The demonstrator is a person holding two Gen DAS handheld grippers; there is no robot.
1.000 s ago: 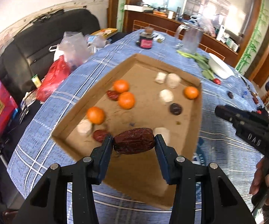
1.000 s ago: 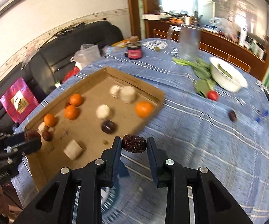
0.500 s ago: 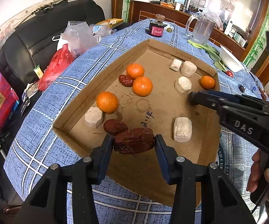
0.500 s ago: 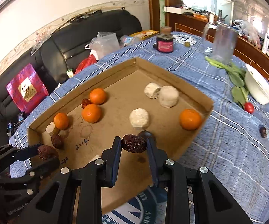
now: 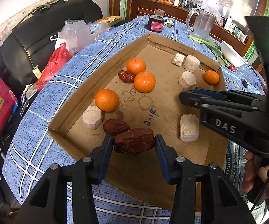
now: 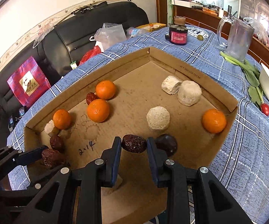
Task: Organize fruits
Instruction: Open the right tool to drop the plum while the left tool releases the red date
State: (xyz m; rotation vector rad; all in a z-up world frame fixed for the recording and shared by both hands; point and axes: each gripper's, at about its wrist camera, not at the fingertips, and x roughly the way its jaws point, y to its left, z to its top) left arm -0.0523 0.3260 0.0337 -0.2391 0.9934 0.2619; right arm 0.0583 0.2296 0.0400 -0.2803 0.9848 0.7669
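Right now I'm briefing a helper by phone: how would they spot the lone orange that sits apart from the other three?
Start at the cardboard tray on the blue checked tablecloth. Three oranges cluster along one side wall; go to the opposite wall. The lone orange sits against it, near the corner, away from the pale chunks.

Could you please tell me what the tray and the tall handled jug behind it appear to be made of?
The tray looks like plain corrugated cardboard: matt brown, folded walls, printed lettering, pen marks. The jug seems to be clear glass or plastic; it is see-through with a glossy handle, and the pictures leave open which.
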